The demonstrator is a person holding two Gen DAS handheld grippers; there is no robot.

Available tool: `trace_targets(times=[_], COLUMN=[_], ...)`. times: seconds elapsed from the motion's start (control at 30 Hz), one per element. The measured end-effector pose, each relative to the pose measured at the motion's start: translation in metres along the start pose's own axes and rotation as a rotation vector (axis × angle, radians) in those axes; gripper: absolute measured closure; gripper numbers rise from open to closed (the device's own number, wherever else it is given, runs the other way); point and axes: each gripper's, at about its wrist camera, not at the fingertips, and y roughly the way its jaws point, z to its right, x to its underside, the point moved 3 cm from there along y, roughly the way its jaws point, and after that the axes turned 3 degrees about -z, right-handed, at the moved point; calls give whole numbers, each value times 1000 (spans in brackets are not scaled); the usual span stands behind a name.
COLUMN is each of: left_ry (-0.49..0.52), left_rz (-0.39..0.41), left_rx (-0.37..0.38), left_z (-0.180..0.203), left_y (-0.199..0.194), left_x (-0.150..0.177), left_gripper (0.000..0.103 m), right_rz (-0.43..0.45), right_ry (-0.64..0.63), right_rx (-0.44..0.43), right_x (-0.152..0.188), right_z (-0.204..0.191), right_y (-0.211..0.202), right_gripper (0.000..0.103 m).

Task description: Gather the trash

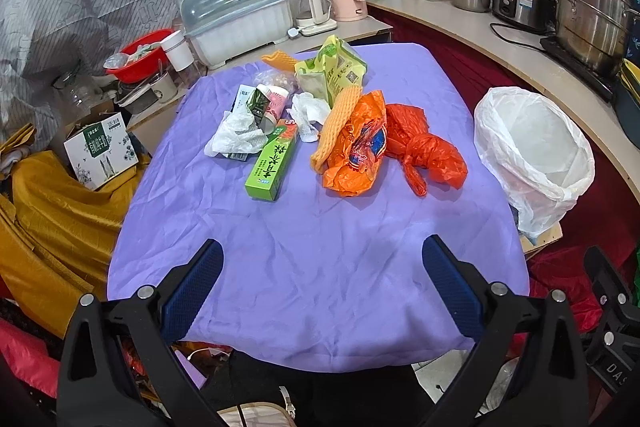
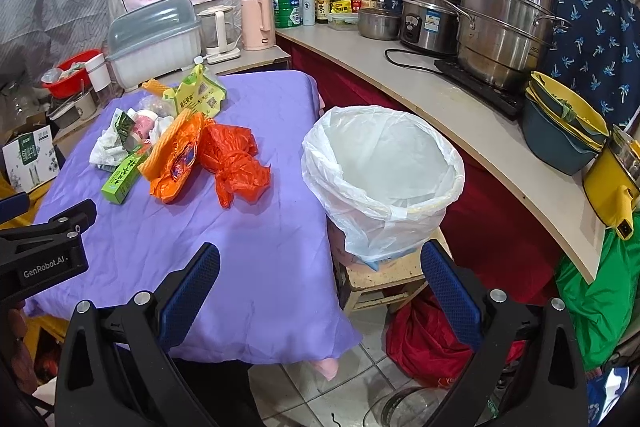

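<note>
Trash heaped on a purple-draped counter, a lined bin beside it, both tools open and empty.

The counter (image 1: 320, 247) under its purple cloth fills most of both views. To its right, just beside the edge, stands the bin (image 2: 384, 179) with a white plastic liner, set on a low wooden stool (image 2: 384, 283). The trash sits toward the counter's far half: a crumpled red plastic bag (image 1: 424, 151) touching an orange snack wrapper (image 1: 356, 155), a yellow-green packet (image 1: 332, 71) behind them, a green carton (image 1: 272, 163) lying flat, white crumpled tissues (image 1: 236, 135) at the left. The left tool (image 1: 322, 287) hovers over the near edge, jaws spread wide, gripping nothing. The right tool (image 2: 320, 287) hangs between counter and bin, jaws likewise apart and empty.
</note>
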Motion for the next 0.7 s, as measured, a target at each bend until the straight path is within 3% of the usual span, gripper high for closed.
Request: trace_targets(times=[0.7], left_ry=[15], left_rz=[-8], left_rx=[2], left_z=[7], left_y=[0], left_x=[-1], left_gripper=[8], right_rz=[-4], right_ry=[11], right_rx=[1], right_x=[2], right_z=[7], right_y=[0], right_gripper=[7])
